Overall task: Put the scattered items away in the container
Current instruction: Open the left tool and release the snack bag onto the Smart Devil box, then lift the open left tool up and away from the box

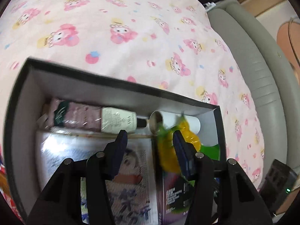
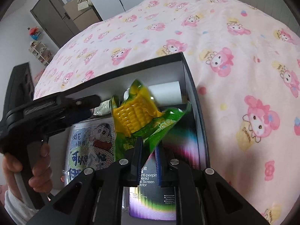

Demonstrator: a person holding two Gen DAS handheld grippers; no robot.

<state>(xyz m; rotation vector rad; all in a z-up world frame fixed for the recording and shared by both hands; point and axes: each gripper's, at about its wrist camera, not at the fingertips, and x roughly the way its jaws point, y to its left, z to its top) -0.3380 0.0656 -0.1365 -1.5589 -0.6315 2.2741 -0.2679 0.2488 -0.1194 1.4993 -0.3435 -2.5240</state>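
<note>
A dark open box (image 2: 189,78) is seen on a bed covered by a pink cartoon-print blanket (image 2: 234,43). Above its right half a packet of corn (image 2: 138,116), yellow cob in green wrapping, is held up tilted. The packet's lower green edge is pinched between the jaws of the right gripper (image 2: 148,153), which are pressed nearly together on the film, so the cob itself stands up and away beyond the fingertips.

From the left wrist view, the left gripper (image 1: 150,140) is seen over the box with its jaws spread. The corn packet (image 1: 166,146) lies against the inner face of the right-hand finger, partly in front of it; the gap towards the left-hand finger is left free, and no squeeze on the packet can be made out. From the right wrist view, that gripper is shown at the left, its handle grasped by a hand (image 2: 37,166).

Inside the box, a white bottle (image 1: 120,121) and a white tube (image 1: 187,121) are laid along the far wall, a cartoon-printed sheet (image 2: 91,146) is laid flat at the left, and a screen protector package (image 2: 176,193) is laid flat under the corn at the right.
</note>
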